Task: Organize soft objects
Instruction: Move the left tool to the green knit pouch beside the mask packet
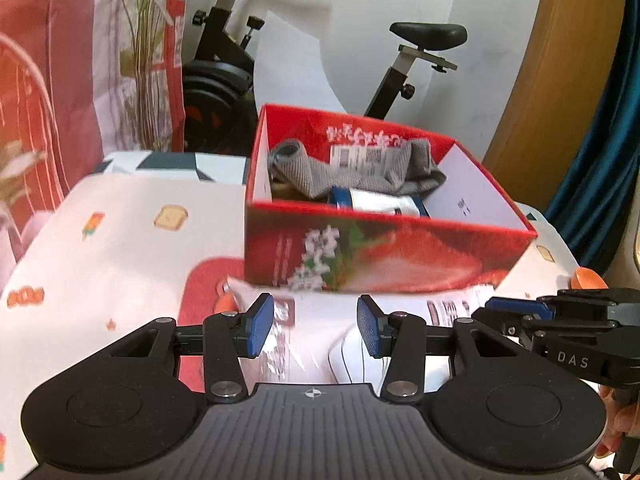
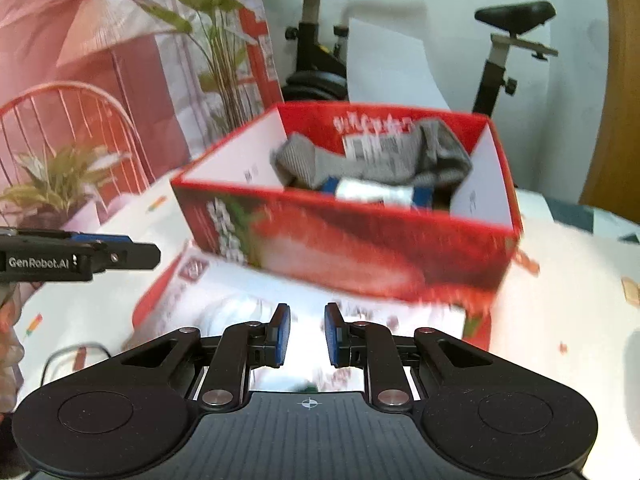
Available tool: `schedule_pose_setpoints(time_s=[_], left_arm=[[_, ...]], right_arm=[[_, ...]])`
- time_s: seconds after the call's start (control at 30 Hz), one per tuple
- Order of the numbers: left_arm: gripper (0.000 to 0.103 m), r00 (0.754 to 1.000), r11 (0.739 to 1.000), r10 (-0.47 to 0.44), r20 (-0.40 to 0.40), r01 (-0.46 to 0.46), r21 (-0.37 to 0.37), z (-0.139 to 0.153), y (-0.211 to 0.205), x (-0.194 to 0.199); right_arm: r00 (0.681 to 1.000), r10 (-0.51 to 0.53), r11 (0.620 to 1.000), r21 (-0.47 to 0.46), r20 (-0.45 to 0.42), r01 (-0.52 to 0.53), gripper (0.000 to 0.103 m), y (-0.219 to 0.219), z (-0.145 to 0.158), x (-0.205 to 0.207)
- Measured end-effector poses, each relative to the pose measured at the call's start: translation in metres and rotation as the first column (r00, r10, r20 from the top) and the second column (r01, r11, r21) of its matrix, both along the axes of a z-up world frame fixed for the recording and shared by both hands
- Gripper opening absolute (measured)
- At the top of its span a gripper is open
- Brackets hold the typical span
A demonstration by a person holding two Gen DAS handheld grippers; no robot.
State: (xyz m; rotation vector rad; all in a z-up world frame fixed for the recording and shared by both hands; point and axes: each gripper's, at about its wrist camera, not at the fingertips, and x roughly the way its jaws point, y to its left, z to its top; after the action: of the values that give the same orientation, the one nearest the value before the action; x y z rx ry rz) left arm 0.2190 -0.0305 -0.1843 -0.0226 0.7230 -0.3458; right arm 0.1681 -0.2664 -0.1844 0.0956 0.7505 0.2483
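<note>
Left hand-held gripper (image 1: 316, 330): tilted forward and downward, blue pads parted to a moderate gap, no pad pressing anything. Right hand-held gripper (image 2: 307, 334): same downward tilt, pads drawn close with a narrow gap. The two sit side by side; fingers (image 1: 618, 420) wrap the right one's handle.

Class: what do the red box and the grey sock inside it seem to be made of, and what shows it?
Red box: probably cardboard, glossy printed outside, plain white inside; thin, straight, stiff walls. Grey sock: knitted fabric, matte; ribbed weave and limp folds.
</note>
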Motion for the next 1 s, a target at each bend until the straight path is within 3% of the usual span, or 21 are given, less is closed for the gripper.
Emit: schedule_pose_setpoints(time_s=[0.37, 0.57, 0.8, 1.0], left_arm=[[0.048, 0.994, 1.0, -0.012, -0.113, 0.01, -0.016, -0.039, -0.003, -0.025], [0.048, 0.991, 0.999, -0.022, -0.134, 0.019, -0.027, -0.047, -0.009, -0.03], [0.048, 0.993, 0.999, -0.042, -0.113, 0.039, -0.033, -0.047, -0.015, -0.038], [0.048, 0.989, 0.998, -0.051, -0.142, 0.047, -0.034, -0.053, -0.018, -0.038]], right_arm=[[0.997, -0.031, 1.0, 0.001, -0.075, 0.031, 0.022, -0.014, -0.027, -0.043], [0.995, -0.044, 0.998, -0.053, -0.088, 0.04, 0.032, -0.016, -0.035, -0.053], [0.994, -0.022, 0.999, -0.037, -0.111, 0.018, 0.039, -0.016, -0.043, -0.055], [0.993, 0.012, 1.0, -0.019, -0.115, -0.015, 0.043, -0.013, -0.042, -0.056]])
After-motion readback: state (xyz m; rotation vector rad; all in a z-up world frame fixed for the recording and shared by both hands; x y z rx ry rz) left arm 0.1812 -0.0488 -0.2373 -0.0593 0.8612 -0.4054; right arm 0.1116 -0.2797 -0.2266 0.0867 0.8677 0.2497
